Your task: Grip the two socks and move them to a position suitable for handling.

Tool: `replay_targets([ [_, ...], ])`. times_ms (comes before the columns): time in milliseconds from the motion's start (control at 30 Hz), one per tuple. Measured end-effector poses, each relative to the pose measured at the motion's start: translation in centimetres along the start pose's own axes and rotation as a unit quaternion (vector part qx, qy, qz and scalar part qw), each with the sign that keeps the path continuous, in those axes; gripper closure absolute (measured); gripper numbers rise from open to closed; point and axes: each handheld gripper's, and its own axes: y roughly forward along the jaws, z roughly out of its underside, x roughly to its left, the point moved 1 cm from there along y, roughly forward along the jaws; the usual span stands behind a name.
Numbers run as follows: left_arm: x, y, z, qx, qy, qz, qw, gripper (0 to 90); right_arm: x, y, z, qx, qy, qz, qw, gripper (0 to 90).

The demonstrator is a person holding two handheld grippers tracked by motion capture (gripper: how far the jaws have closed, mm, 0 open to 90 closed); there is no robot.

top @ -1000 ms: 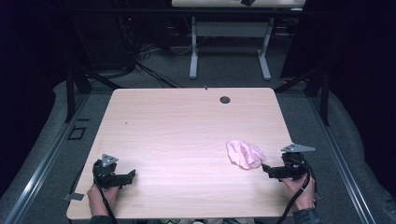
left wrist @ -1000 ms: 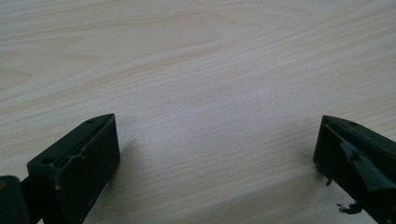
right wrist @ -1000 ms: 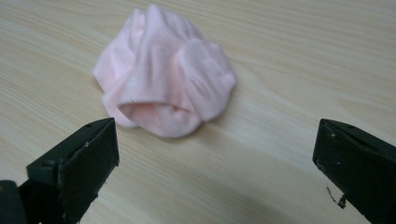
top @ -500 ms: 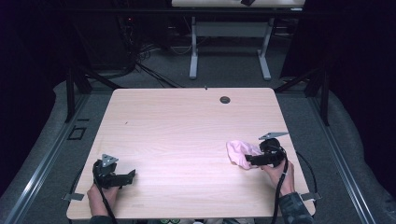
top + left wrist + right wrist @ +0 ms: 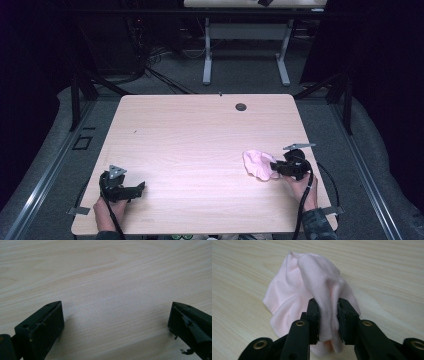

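Right claw (image 5: 274, 170) now forward, just closed onto pink cloth (image 5: 257, 163); left claw (image 5: 137, 189) wide open, empty.

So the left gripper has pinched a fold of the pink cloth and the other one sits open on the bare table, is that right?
Not quite: the grippers are swapped. The right gripper view shows the right gripper, whose jaws have just been closing, pinching a fold of the pink cloth. The left gripper is the one that sits open on the bare table.

Wooden table (image 5: 200, 145), round grommet (image 5: 241, 106), second table (image 5: 245, 50)
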Motion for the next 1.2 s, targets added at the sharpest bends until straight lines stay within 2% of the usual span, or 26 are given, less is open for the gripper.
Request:
replay_targets([
  [233, 0.0, 0.0, 0.0, 0.0, 0.0, 0.0, 1.0, 0.1, 0.2, -2.1, -0.3, -0.028, -0.006, 0.003, 0.9996, 72.6],
  [333, 0.0, 0.0, 0.0, 0.0, 0.0, 0.0, 1.0, 0.1, 1.0, -3.6, -0.7, -0.039, -0.021, 0.001, 0.999, 72.6],
  [367, 0.0, 0.0, 0.0, 0.0, 0.0, 0.0, 1.0, 0.1, 1.0, -3.6, -0.7, -0.039, -0.021, 0.001, 0.999, 72.6],
  [400, 0.0, 0.0, 0.0, 0.0, 0.0, 0.0, 1.0, 0.1, 1.6, -4.1, -0.9, -0.039, -0.032, -0.004, 0.9987, 72.5],
  [433, 0.0, 0.0, 0.0, 0.0, 0.0, 0.0, 1.0, 0.1, 1.6, -4.1, -0.9, -0.039, -0.032, -0.004, 0.9987, 72.5],
  [500, 0.0, 0.0, 0.0, -0.001, -0.002, 0.0, 1.0, 0.1, 3.0, -4.6, -1.0, -0.035, -0.051, -0.022, 0.9979, 72.3],
  [533, 0.0, 0.0, 0.0, 0.0, 0.0, 0.0, 1.0, 0.1, 3.0, -4.6, -1.0, -0.035, -0.051, -0.022, 0.9979, 72.3],
  [667, 0.0, 0.0, 0.0, 0.0, -0.001, 0.0, 1.0, 0.1, 5.9, -4.8, -1.1, -0.027, -0.083, -0.055, 0.9947, 72.0],
  [700, 0.0, 0.0, 0.0, 0.0, -0.001, 0.0, 1.0, 0.1, 5.9, -4.8, -1.1, -0.027, -0.083, -0.055, 0.9947, 72.0],
  [733, 0.0, 0.0, 0.0, -0.001, -0.002, 0.0, 1.0, 0.2, 7.0, -4.6, -1.1, -0.025, -0.098, -0.072, 0.9923, 71.9],
  [767, 0.0, 0.0, 0.0, -0.001, -0.002, 0.0, 1.0, 0.1, 7.0, -4.6, -1.1, -0.025, -0.098, -0.072, 0.9923, 71.9],
  [800, 0.0, 0.0, 0.0, -0.001, -0.002, 0.0, 1.0, 0.1, 8.2, -4.3, -1.0, -0.02, -0.108, -0.088, 0.99, 71.8],
  [967, 0.0, 0.0, 0.0, 0.0, 0.0, 0.0, 1.0, 0.1, 10.5, -3.3, -0.7, -0.002, -0.132, -0.119, 0.9841, 71.4],
  [1000, 0.0, 0.0, 0.0, -0.001, -0.002, 0.0, 1.0, 0.1, 11.6, -2.7, -0.4, 0.007, -0.14, -0.135, 0.9808, 71.3],
  [1033, 0.0, 0.0, 0.0, 0.0, 0.0, 0.0, 1.0, 0.1, 11.6, -2.7, -0.4, 0.007, -0.14, -0.135, 0.9808, 71.3],
  [1067, 0.0, 0.0, 0.0, 0.0, 0.0, 0.0, 1.0, 0.1, 12.7, -2.0, -0.2, 0.018, -0.152, -0.146, 0.9775, 71.2],
  [1100, 0.0, 0.0, 0.0, 0.0, 0.0, 0.0, 1.0, 0.1, 12.7, -2.0, -0.2, 0.018, -0.152, -0.146, 0.9775, 71.2],
  [1167, 0.0, 0.0, 0.0, 0.0, 0.0, 0.0, 1.0, 0.1, 13.8, -1.3, 0.1, 0.032, -0.164, -0.158, 0.9733, 70.9],
  [1200, 0.0, 0.0, 0.0, 0.0, 0.0, 0.0, 1.0, 0.1, 14.8, -0.5, 0.6, 0.045, -0.174, -0.166, 0.9695, 70.6],
])
